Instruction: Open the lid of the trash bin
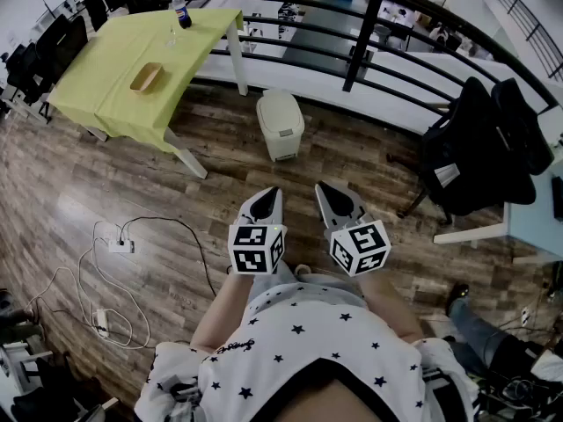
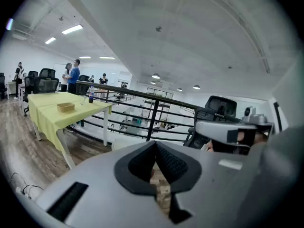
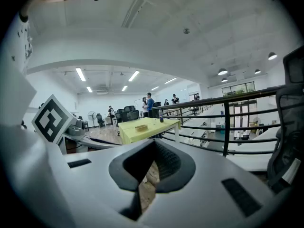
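holding both units near the chest, no contact yet. trash bin (image 1: 280, 123) sits on the floor (image 1: 79, 192) straight ahead by the railing (image 1: 361, 51), lid shut, well apart from both. left hand-held gripper (image 1: 271, 193) lines up w/ it almost dead-on; right hand-held gripper (image 1: 325, 187) is offset sideways. both have jaws pressed together, nothing between. imo left is nearer for the lid.

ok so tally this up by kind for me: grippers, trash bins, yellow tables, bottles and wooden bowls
grippers: 2, the left gripper and the right gripper
trash bin: 1
yellow table: 1
bottle: 1
wooden bowl: 1
total: 6
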